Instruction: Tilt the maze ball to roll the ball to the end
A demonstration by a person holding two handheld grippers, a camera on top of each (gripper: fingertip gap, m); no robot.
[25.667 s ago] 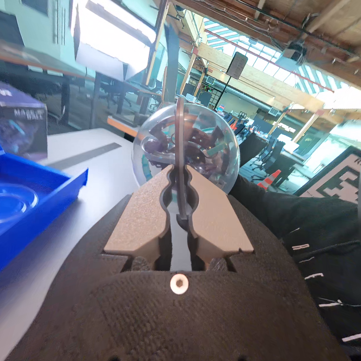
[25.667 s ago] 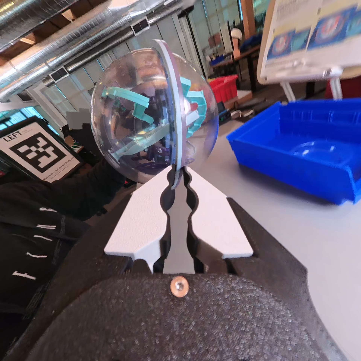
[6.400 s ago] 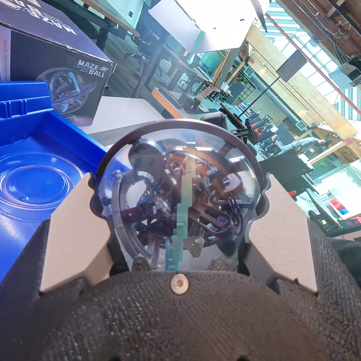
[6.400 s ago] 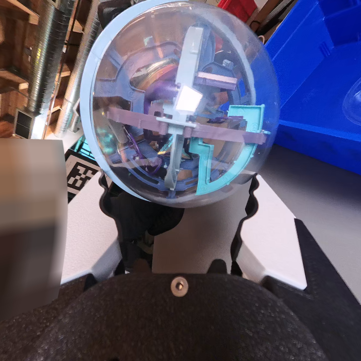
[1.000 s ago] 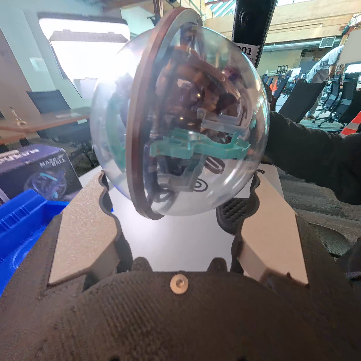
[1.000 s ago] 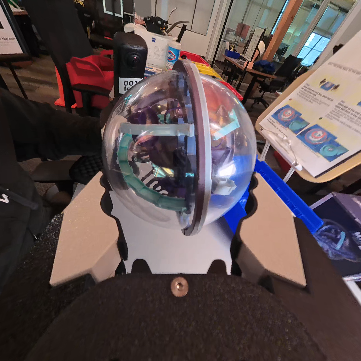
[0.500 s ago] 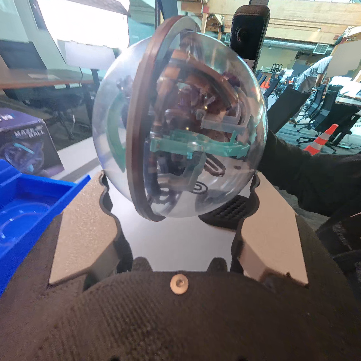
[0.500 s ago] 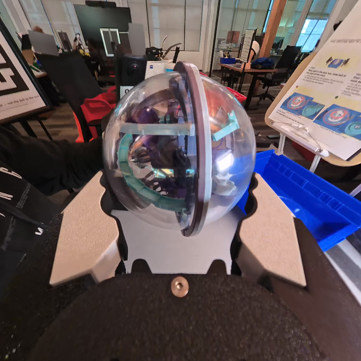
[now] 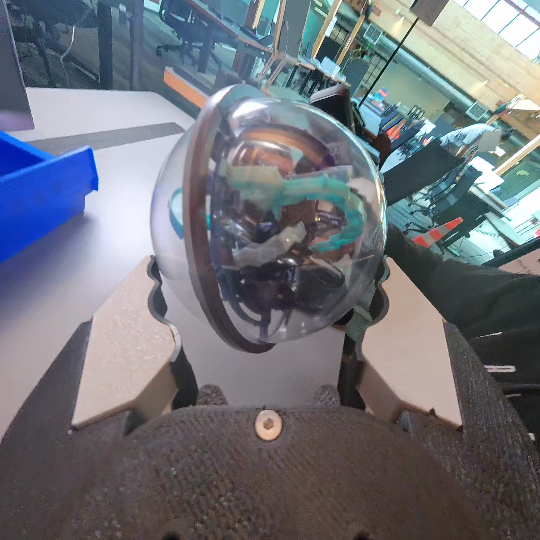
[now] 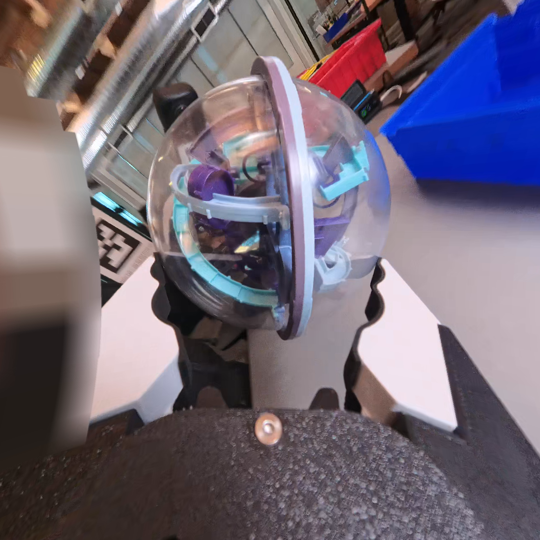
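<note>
Both grippers, left gripper (image 9: 267,263) and right gripper (image 10: 267,263), seemingly clamped around maze ball (image 9: 280,216).

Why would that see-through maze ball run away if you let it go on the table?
It would probably roll: the maze ball is round all over, and only the thin rim around its middle might slow it. Its clear shell looks smooth and hard, so it may slip between the jaws of the left gripper and right gripper. The thin tracks inside look breakable if dropped.
</note>
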